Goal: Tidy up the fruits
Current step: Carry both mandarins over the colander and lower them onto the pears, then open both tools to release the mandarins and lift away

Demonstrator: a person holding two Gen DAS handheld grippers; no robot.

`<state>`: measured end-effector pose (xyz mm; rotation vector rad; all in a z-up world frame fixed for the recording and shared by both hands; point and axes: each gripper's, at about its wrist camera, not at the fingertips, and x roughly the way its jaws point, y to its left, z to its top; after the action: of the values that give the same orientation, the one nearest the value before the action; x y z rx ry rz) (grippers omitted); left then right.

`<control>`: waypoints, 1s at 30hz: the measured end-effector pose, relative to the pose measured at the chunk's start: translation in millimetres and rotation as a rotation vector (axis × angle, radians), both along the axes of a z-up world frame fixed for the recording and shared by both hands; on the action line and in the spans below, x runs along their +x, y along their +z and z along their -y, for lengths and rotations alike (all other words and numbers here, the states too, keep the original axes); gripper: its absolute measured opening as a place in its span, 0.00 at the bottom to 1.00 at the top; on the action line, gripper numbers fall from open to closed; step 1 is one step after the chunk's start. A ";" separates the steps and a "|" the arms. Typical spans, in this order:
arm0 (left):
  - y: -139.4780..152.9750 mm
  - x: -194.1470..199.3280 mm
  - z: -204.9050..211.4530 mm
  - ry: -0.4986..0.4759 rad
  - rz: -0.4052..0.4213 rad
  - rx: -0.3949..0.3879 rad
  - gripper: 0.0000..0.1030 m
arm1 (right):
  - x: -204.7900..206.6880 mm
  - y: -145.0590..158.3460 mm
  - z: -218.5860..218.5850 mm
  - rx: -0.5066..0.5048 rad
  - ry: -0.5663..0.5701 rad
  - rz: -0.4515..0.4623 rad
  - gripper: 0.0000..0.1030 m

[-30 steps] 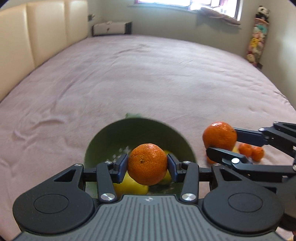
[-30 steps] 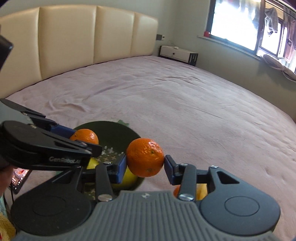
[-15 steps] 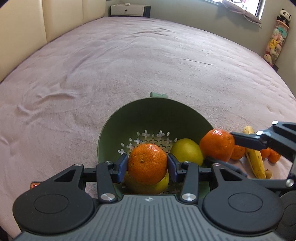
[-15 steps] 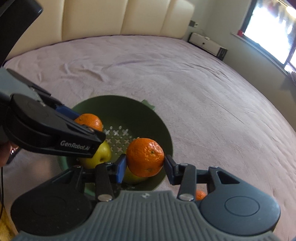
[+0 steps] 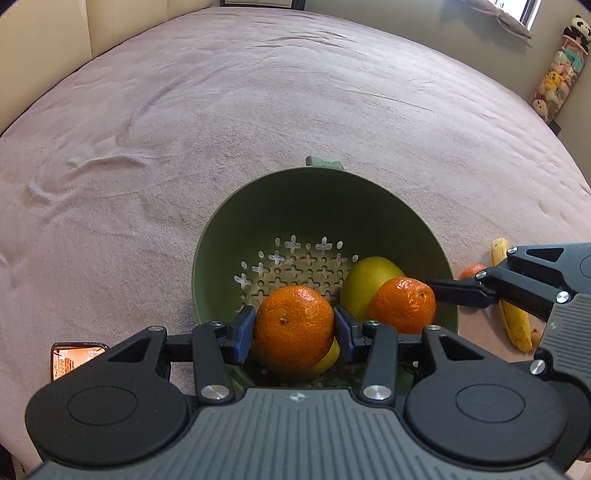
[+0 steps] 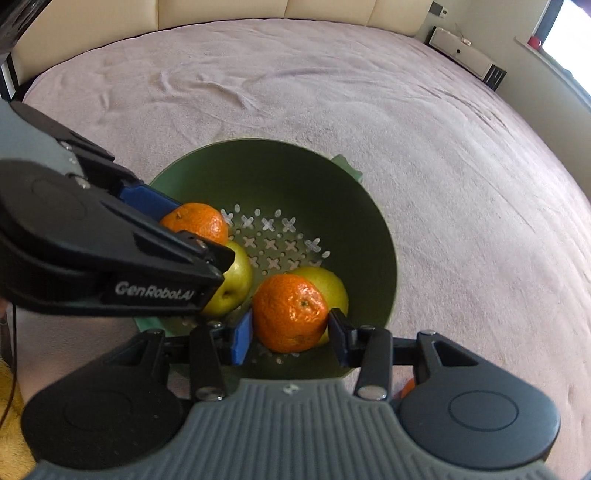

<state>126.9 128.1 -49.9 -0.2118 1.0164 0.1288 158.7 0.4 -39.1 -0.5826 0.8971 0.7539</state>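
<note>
Holding two apples (image 6: 232,288), the green colander (image 6: 332,199) sits beneath both grippers' fingers (image 6: 242,338), each gripping a tangerine (image 6: 290,312).

Daylight's doing all the work here, bright and soft, coming from the window (image 6: 565,26) up in my right view's top corner, which is totally blown out white. My two tangerines (image 5: 293,330) (image 6: 290,312) both have little shiny glare spots on the skin. The inside of the green bowl (image 5: 325,206) sits in shade and reads pretty dark. Heavy fisheye bend, the bed (image 5: 258,110) curves like a dome, corners go black. My right view's a touch softer.
</note>
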 end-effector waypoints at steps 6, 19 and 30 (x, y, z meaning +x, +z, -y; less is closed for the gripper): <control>-0.8 0.4 -1.2 0.025 -0.014 0.039 0.50 | 7.1 -2.2 -1.1 0.047 -0.018 -0.145 0.40; -4.0 0.9 -1.0 0.030 -0.031 0.096 0.51 | 9.8 -27.0 -1.7 0.024 -0.081 -0.267 0.41; -3.1 1.0 -1.9 0.042 -0.045 0.107 0.55 | 10.6 -26.5 -0.8 0.032 -0.095 -0.279 0.41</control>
<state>127.9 130.0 -53.1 -0.1330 1.0471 0.2262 169.4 1.3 -65.5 -0.4089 1.1599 0.7736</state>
